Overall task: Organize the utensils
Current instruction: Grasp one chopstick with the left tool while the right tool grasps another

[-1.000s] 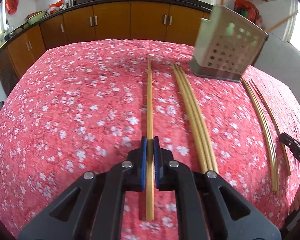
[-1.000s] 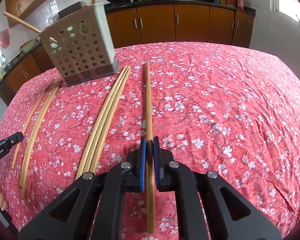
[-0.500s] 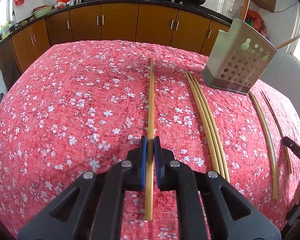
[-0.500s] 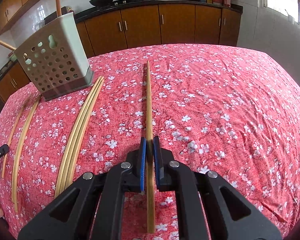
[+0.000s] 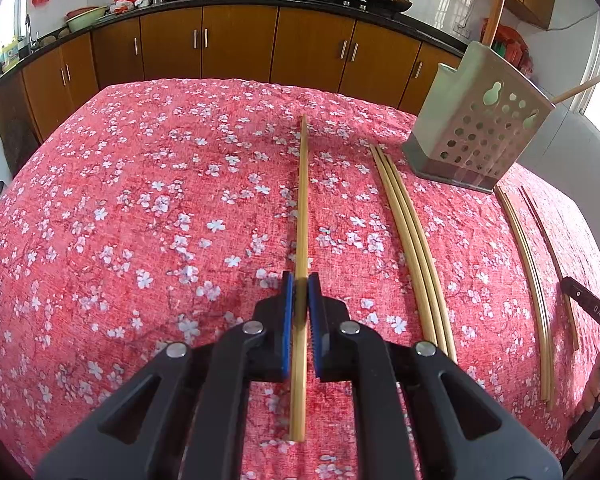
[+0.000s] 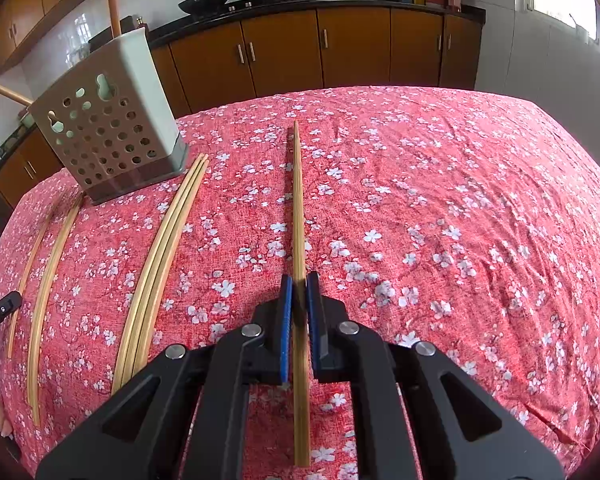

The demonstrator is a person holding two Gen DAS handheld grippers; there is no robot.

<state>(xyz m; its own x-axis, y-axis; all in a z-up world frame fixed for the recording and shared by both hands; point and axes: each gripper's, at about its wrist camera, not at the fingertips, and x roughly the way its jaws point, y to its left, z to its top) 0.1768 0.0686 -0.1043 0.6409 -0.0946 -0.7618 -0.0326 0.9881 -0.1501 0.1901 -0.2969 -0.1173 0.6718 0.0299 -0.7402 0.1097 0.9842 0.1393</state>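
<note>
A chopstick (image 5: 302, 216) is clamped by the left gripper (image 5: 299, 300), another chopstick (image 6: 298, 216) by the right gripper (image 6: 296, 296). Both are held above the red cloth (image 5: 140, 200). Loose chopsticks (image 5: 412, 240) are laid beside the perforated holder (image 5: 480, 136).

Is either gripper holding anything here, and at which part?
Both. The left gripper clamps a chopstick near its close end, a short tail sticking back. The right gripper holds another chopstick the same way.
</note>
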